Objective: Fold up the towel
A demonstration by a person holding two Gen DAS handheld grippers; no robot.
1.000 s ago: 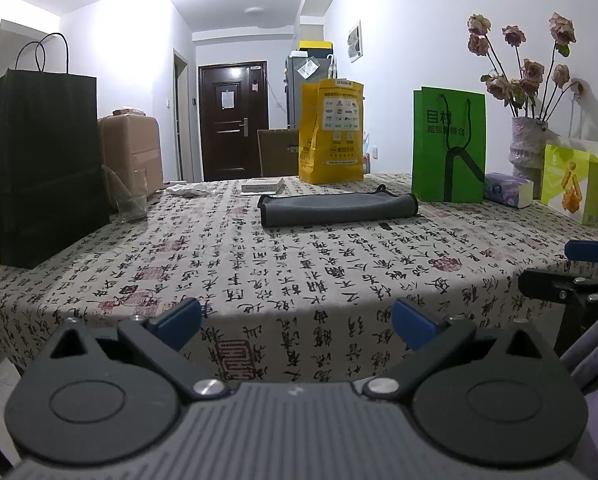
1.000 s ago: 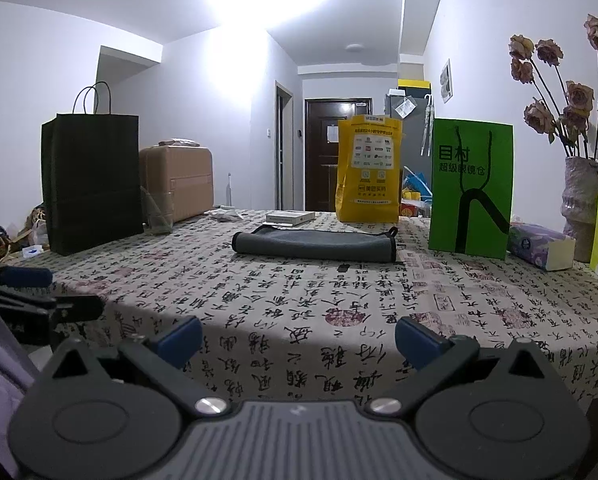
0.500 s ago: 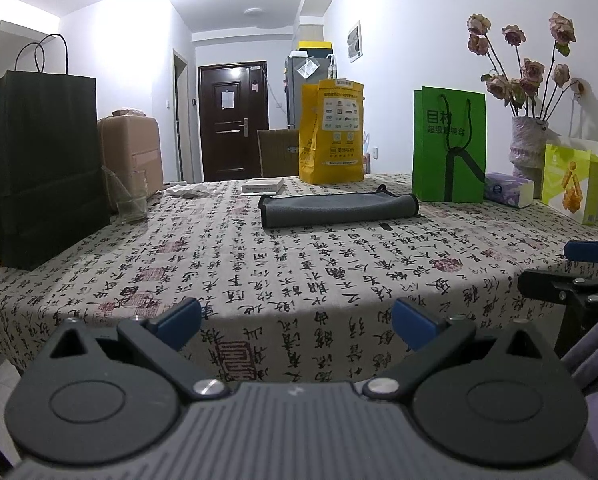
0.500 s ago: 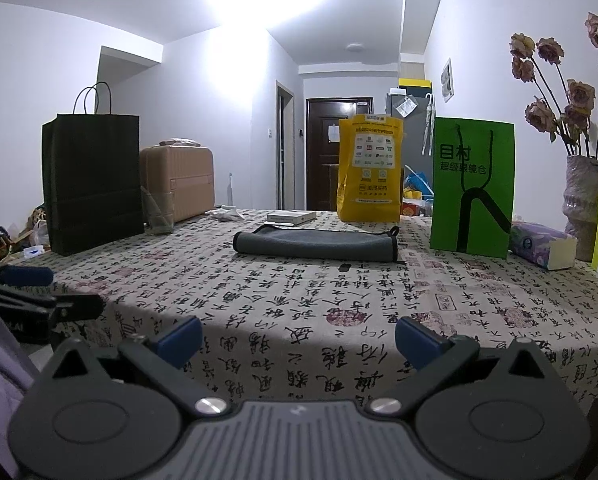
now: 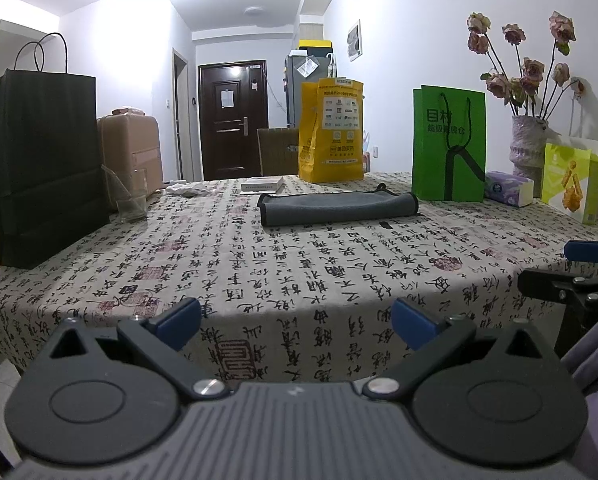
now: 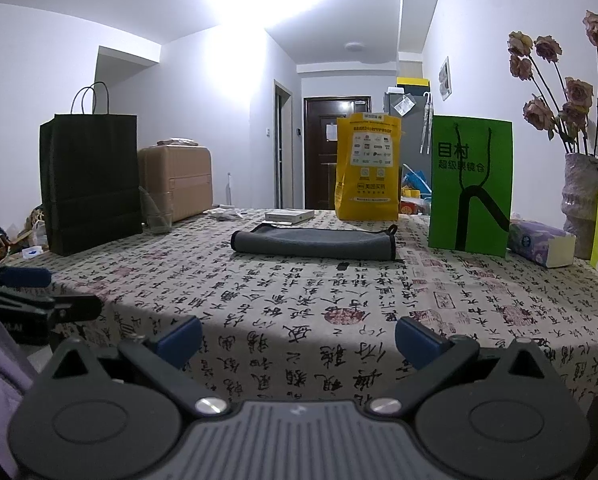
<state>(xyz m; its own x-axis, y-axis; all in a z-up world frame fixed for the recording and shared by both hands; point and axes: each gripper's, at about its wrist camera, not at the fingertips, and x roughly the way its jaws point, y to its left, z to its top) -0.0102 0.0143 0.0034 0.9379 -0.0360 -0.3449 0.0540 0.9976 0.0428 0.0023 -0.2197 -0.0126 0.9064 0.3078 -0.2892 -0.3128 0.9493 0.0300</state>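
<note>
- The table point(image 5: 283, 264), under a cloth printed with black characters, fills most of both views. Compared with one second ago, it sits almost at the same place in the pictures; the left wrist view is only very slightly shifted.
- The black paper bag point(image 5: 39, 164) stands at the left edge of the table, and the beige suitcase point(image 5: 133, 152) is behind it. Both are where they were before.
- The green bag point(image 5: 449, 144) and the yellow bag point(image 5: 333, 136) stand upright at the far side, as in the earlier pictures.
- The towel point(image 5: 337, 208) is grey and already folded into a long flat shape. It lies on the far half of the table, just in front of the yellow bag and beside the green bag, well apart from both grippers. It has not moved since the earlier frames.
- The left gripper point(image 5: 297, 318) is held at the near edge of the table with its two blue tips wide apart and nothing between them, same as before.
- The right gripper point(image 6: 299, 338) is also spread wide and holds nothing, at the near edge, unchanged.
- The vase with dried roses point(image 5: 529, 144) stands at the far right, with a tissue pack point(image 5: 509, 193) near it.
- A drinking glass point(image 5: 131, 196) stands beside the black bag.
</note>
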